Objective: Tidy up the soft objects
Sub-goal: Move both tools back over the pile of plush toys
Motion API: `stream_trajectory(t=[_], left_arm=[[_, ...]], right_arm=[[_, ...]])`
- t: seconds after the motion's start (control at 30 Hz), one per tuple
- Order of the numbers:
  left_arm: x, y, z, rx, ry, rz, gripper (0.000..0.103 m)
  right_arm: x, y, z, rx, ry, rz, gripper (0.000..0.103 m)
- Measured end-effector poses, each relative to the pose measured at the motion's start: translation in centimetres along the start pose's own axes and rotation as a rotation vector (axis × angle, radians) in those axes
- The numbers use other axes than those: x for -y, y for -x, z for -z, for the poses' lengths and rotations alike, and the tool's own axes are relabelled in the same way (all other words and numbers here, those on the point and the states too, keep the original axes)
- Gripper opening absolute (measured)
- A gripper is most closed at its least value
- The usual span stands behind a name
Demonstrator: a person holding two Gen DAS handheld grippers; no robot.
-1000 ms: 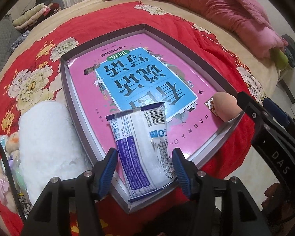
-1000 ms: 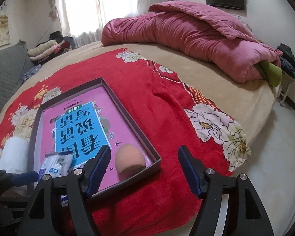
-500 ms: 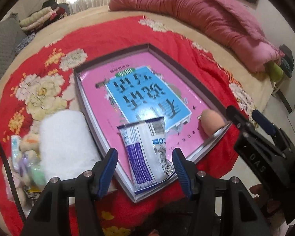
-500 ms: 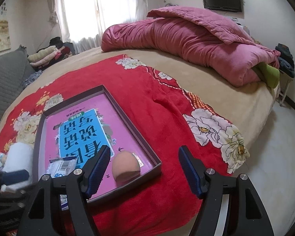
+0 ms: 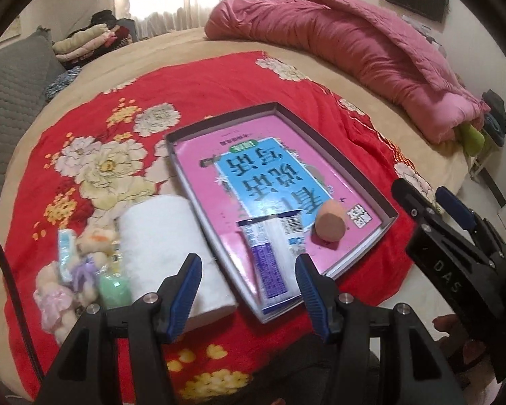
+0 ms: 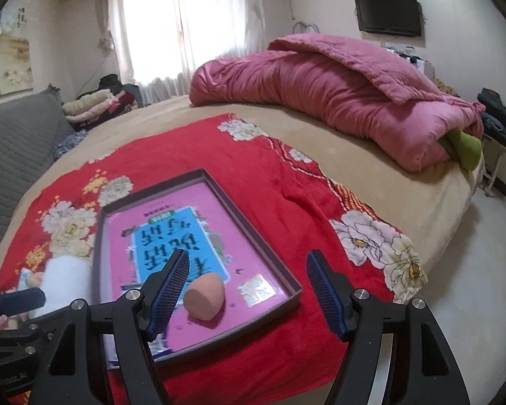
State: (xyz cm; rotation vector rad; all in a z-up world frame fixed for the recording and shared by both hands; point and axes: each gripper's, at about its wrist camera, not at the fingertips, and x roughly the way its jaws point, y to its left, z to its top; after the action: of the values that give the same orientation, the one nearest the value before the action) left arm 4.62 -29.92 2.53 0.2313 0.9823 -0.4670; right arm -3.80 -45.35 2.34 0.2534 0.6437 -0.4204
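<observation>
Both grippers hung empty above the bed: the left gripper partly spread, the right gripper wide. In the shallow box lay a white packet and a peach sponge; a white towel roll and small plush toys sat beside it on the red blanket

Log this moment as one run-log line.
left gripper: open, empty | right gripper: open, empty | tray: holds sponge, wipes packet | beside tray: white roll, plush toys
</observation>
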Motion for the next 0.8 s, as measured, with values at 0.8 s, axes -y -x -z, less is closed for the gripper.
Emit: stream_trajectory(t=[0.8], left_arm=[[-11.6, 4.6, 4.9, 0.059, 0.199, -0.066, 0.058]], right_arm=[[-4.2, 0.0, 0.7, -0.02, 0.149, 0.024, 0.074]])
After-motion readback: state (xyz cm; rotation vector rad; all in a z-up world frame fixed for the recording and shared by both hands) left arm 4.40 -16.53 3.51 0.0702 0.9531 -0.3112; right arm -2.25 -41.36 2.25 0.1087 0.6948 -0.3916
